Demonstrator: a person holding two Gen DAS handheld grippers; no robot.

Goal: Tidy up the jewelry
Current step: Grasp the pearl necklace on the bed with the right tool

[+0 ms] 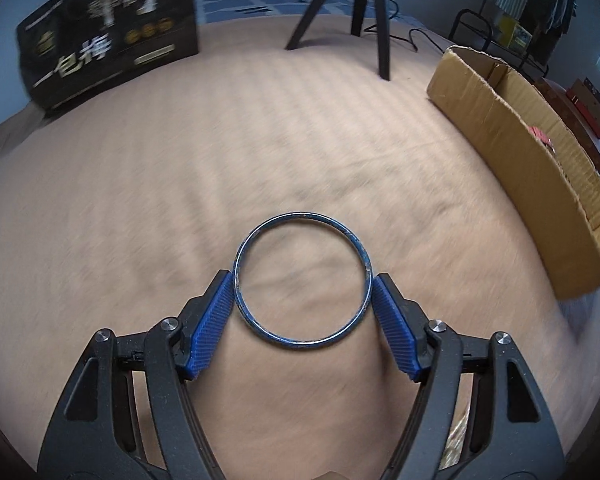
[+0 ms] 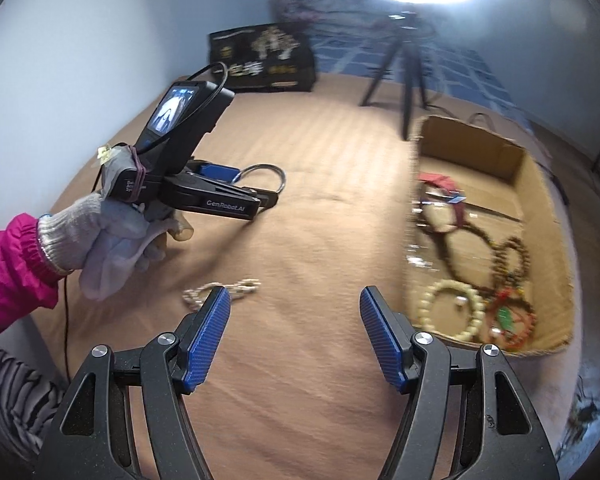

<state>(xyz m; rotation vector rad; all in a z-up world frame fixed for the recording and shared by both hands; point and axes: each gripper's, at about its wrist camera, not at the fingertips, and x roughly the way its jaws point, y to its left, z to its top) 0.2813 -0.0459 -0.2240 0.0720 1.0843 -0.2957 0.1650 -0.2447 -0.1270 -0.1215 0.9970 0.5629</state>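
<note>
Above the middle of the tan bedspread, the left gripper carries a blue bangle, its blue pads pressed against opposite sides of the ring so the hoop stands out ahead of the fingers, clear of the cloth. The cardboard box that already holds bead bracelets and necklaces sits along the right edge of the bedspread, to the right of the bangle and a little ahead, so the carry looks to need a sweep rightward over the box's low near wall; the box runs lengthwise away from the person, giving a long target. The left gripper is plainly the one in play here. The right gripper hovers with its jaws spread and nothing between them, nearer the box than the left, and a pale bead chain lies on the cloth just beyond its left finger, likely the next piece to collect. The bedspread is soft and rumpled, so things sink slightly. A dark printed box stands at the far left corner, and a tripod at the far edge.
</note>
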